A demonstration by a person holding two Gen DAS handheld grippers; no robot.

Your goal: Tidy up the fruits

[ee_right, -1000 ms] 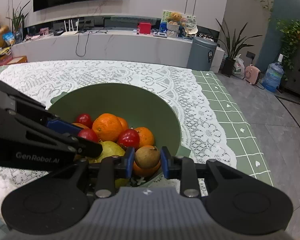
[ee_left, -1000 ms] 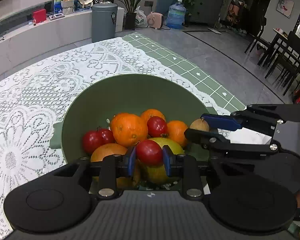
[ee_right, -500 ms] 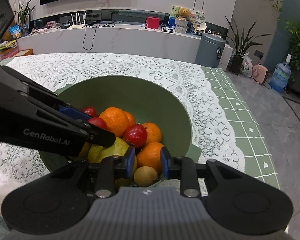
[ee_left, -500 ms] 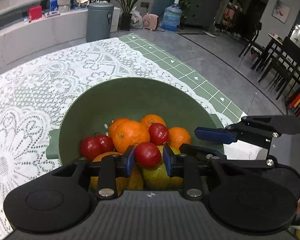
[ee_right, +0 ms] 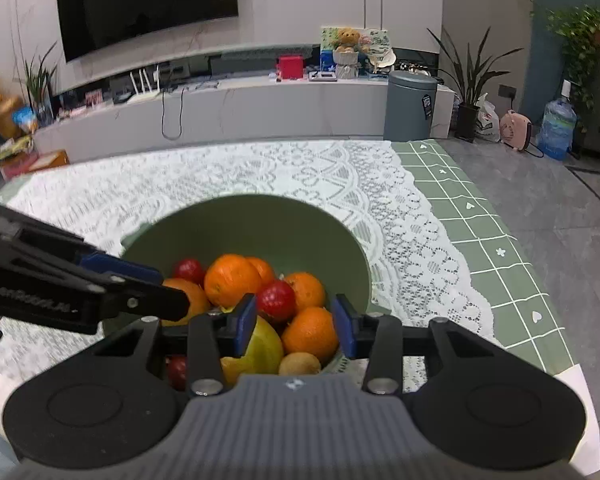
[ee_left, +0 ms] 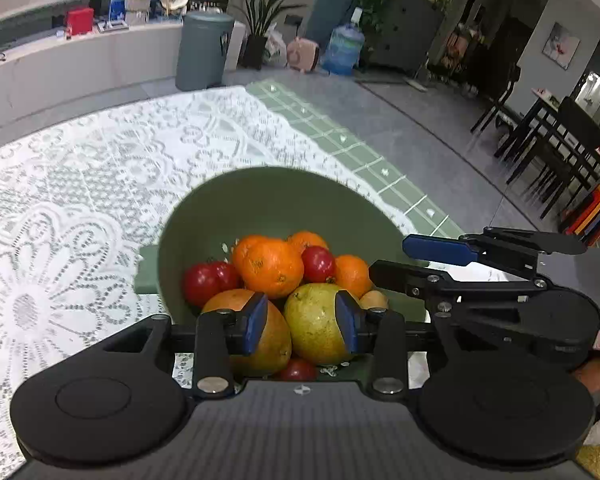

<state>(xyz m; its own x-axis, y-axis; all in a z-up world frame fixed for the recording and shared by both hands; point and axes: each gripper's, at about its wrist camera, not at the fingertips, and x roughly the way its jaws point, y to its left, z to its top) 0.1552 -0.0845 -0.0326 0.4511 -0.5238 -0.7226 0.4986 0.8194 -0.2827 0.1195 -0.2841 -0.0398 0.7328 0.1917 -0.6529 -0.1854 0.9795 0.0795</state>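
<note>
White lace tablecloth covered the table, with a green checked cloth showing past its scalloped edge. Beyond it stood a low white counter, a grey bin, potted plants and a water jug; the lace in the left wrist view was smeared by motion blur.

On the lace sat the green bowl, piled with fruit: oranges, small red fruits, a yellow-green pear and a small brown fruit at the near rim. The near part of the pile was cut off by each gripper's body, so the count could not be made out.

The left gripper hung just above the near fruit, its jaws having just been opening; the blue pads stood apart with nothing pinched between them. The pear and an orange-yellow fruit lay behind the gap, and a red fruit showed only partly below it.

The right gripper had likewise just been opening, its pads apart and clear of the fruit; an orange and a red fruit lay beyond the gap. Whether either pad brushed the fruit beneath could not be told.

A sliver of hand showed behind the right gripper in the left wrist view.
</note>
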